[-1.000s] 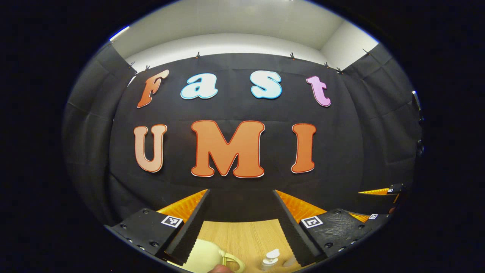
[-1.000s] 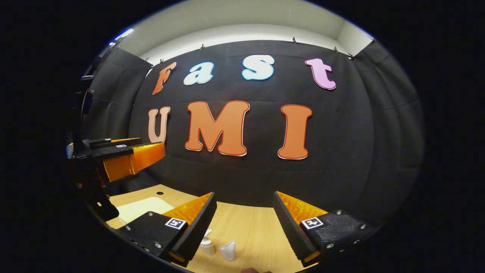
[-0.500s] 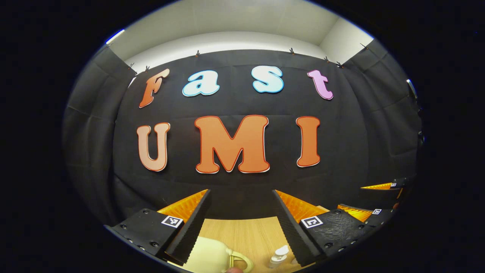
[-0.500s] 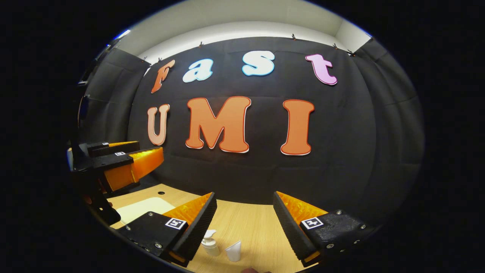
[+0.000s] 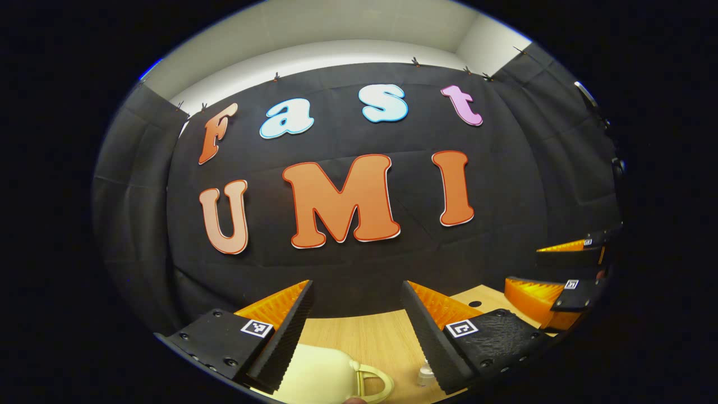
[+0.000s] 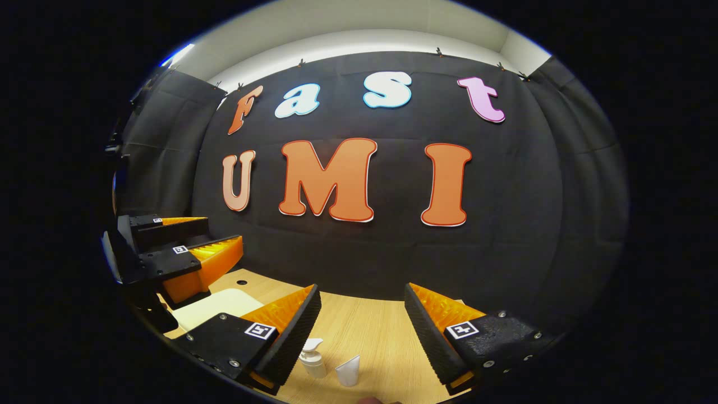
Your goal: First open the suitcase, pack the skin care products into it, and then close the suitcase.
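From my left hand-held gripper (image 5: pixel 357 314) I see its two fingers spread wide apart with nothing between them, held above the wooden desk (image 5: pixel 364 339). Below its left finger, at the near edge of the desk, lies the pale cream suitcase (image 5: pixel 317 373), lid down, with its looped handle (image 5: pixel 373 381) pointing right. I cannot see inside it, so I cannot tell whether anything is in it. Just right of the handle, close under my right finger, stands a small bottle (image 5: pixel 424 375) of which I make out little more than the top. Farther right, toward the desk's right edge, the other hand-held gripper (image 5: pixel 552 269) hangs in the air with its fingers parted.

From my right hand-held gripper (image 6: pixel 362 317) the fingers are likewise wide open and hold nothing. Between them, near the desk's (image 6: pixel 381 342) front edge, a white pump bottle (image 6: pixel 312 359) stands upright, and just beside it on the right a small white tube (image 6: pixel 348 370) stands on its cap; the two are close but apart. I can read no label on either. At the left, the suitcase (image 6: pixel 216 306) shows as a pale flat slab near the desk's left edge, with the left hand-held gripper (image 6: pixel 213 238) above it, not touching.
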